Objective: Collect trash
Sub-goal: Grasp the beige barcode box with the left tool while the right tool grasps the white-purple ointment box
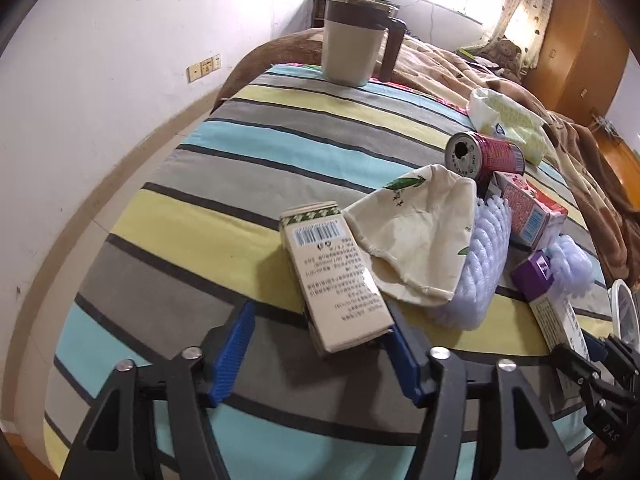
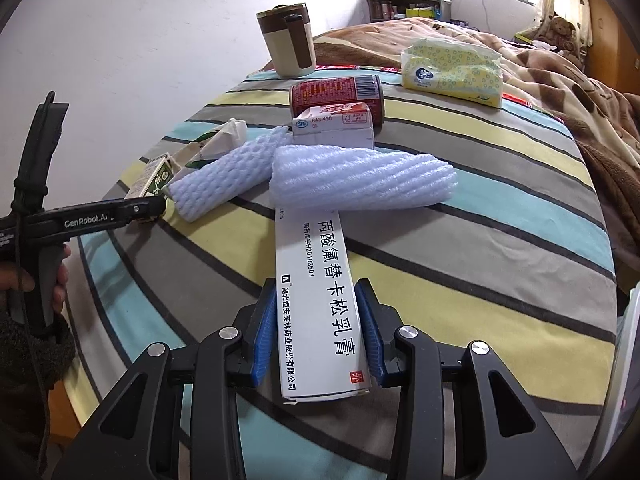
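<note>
A beige drink carton lies on the striped cloth between the jaws of my left gripper. The right pad touches its side and the left pad stands well clear, so the gripper is open. My right gripper is shut on a long white medicine box, with both blue pads against its sides. The box's far end runs under a white foam net. Behind it lie a second foam net, a cream paper wrapper, a pink milk carton, a red can and a purple box.
A brown and beige lidded mug stands at the far end of the striped cloth. A yellow tissue pack lies at the far right, by a brown blanket. A white rim shows at the right edge.
</note>
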A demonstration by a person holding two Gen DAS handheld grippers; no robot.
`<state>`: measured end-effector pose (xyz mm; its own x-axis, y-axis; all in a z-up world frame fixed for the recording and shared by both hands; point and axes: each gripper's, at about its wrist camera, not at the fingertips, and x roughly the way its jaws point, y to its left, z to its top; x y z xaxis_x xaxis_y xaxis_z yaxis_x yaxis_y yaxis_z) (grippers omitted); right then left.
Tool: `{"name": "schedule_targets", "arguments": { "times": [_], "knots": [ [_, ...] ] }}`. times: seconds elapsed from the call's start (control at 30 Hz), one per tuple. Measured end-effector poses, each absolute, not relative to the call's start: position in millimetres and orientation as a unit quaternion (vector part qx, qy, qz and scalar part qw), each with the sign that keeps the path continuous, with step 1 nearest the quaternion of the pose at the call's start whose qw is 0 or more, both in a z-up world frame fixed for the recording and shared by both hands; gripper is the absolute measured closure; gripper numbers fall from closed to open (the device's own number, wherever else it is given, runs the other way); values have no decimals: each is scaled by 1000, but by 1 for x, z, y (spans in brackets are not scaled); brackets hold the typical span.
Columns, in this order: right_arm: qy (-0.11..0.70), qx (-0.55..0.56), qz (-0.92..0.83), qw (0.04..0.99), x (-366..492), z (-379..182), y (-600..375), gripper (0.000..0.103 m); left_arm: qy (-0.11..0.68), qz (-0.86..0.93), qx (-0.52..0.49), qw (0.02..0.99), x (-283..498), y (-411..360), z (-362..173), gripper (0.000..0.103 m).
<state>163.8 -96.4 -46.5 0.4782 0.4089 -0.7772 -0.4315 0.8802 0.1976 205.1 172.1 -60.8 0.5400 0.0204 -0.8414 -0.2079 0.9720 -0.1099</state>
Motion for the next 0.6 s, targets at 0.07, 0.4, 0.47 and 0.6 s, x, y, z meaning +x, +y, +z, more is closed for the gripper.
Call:
{"name": "schedule_targets", "arguments": {
  "times": [0.07,0.4,0.47,0.6],
  "knots": [
    [446,-12,245,861,161,-45,-97,63,473,68,-104,872,204,176,-60,48],
    [446,-4,249,860,151,-44,-104,63,458,67,-127,877,190,181,-57,71],
    [443,-3,252,860,148,-42,-105,63,455,64,-127,879,188,179,-55,71],
    [441,-2,257,860,142,-41,-106,63,444,58,-133,884,180,177,-49,71]
  ]
}}
